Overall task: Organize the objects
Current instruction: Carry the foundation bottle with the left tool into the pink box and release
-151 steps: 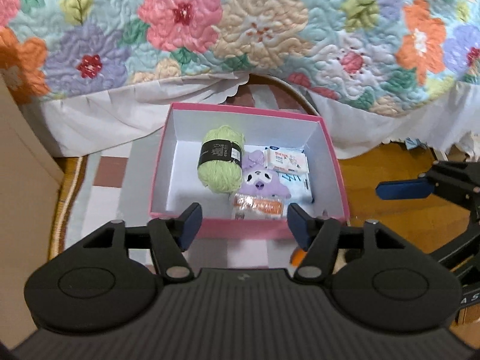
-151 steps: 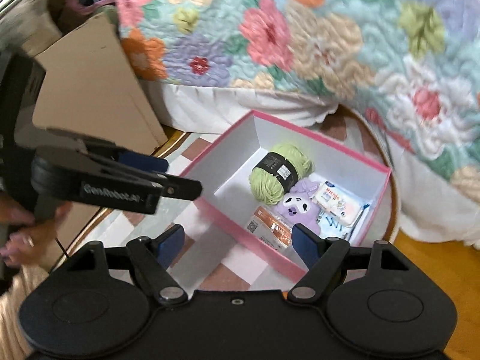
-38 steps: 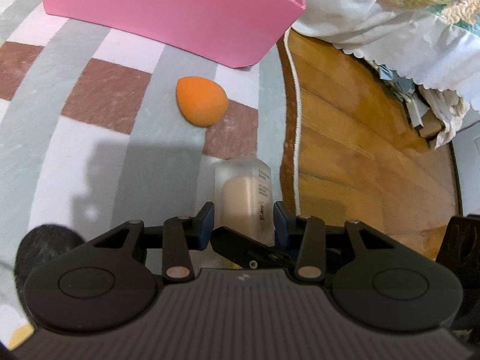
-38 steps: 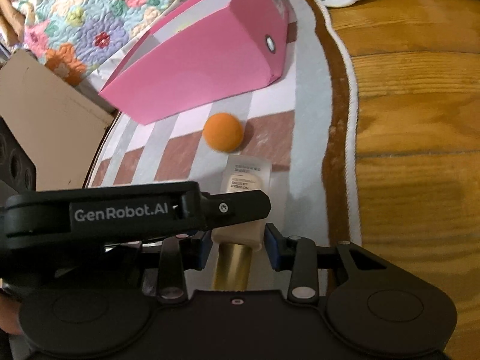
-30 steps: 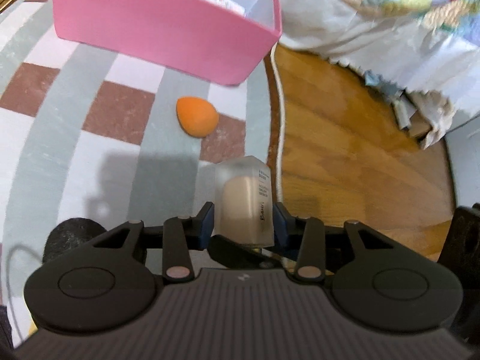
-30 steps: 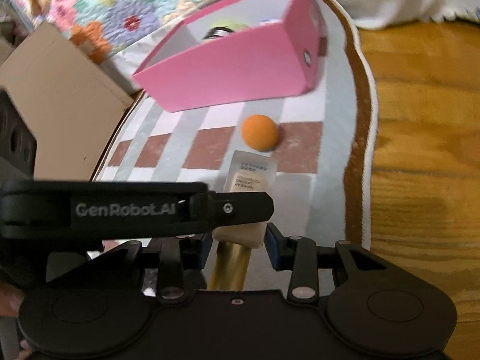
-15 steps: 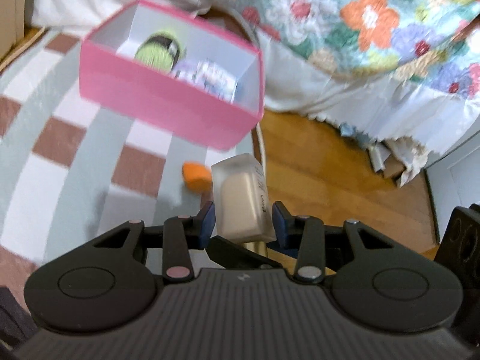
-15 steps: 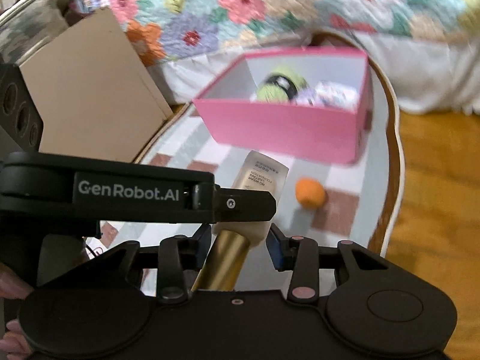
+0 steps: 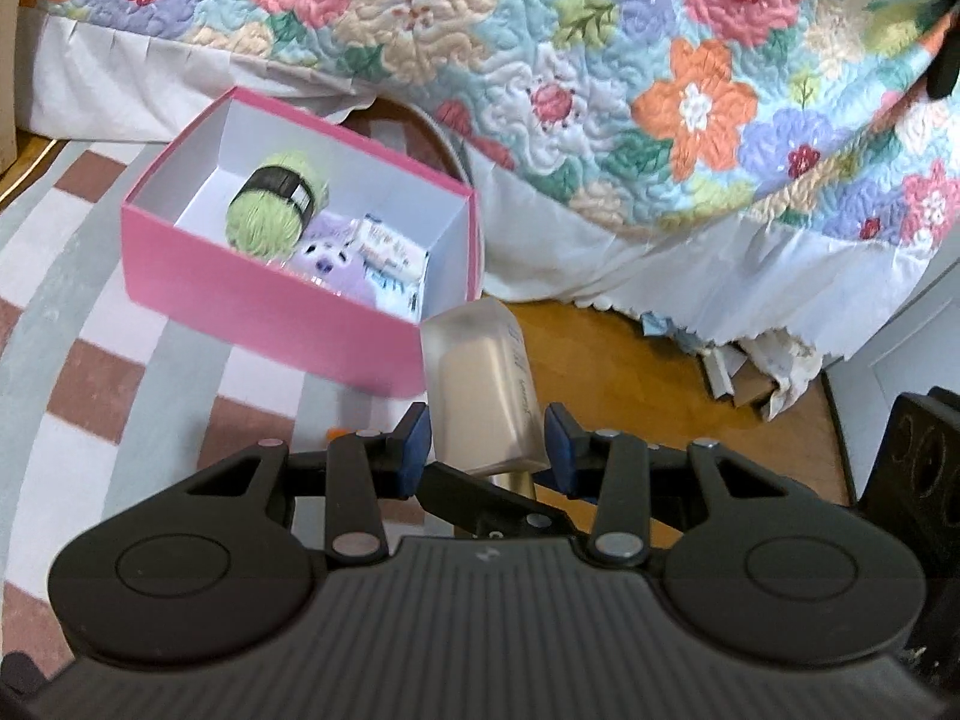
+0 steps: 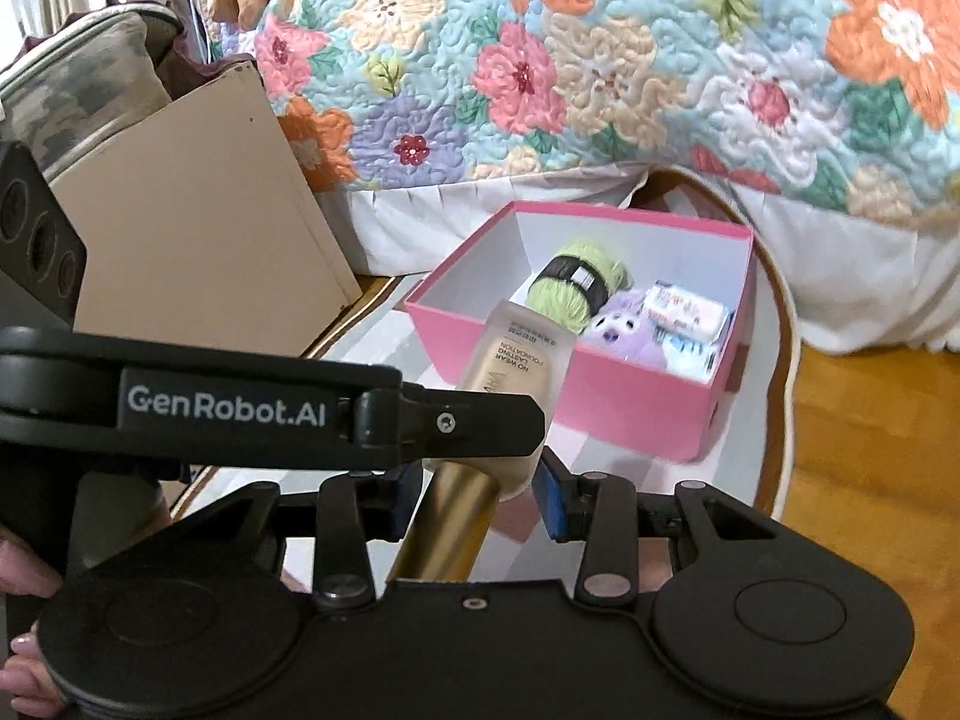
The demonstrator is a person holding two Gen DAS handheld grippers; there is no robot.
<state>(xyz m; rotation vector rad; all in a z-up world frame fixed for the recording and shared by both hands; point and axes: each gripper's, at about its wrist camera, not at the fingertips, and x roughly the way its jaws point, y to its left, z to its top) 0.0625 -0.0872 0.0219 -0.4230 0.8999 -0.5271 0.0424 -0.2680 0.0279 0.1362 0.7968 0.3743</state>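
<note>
Two tongs, left (image 9: 485, 459) and right (image 10: 474, 495), clench my bottle (image 9: 480, 396) near the box (image 9: 270, 306); glass seems slippery, heavy, so I grip its flat sides.

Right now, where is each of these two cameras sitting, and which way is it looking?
Left wrist: rides the left gripper, looking down along its fingers at the foundation bottle, pink box and quilt.
Right wrist: rides the right gripper, looking down past the bottle's gold cap; a hand shows at left.
Shared: both clamp the same bottle and see the box with green yarn.
</note>
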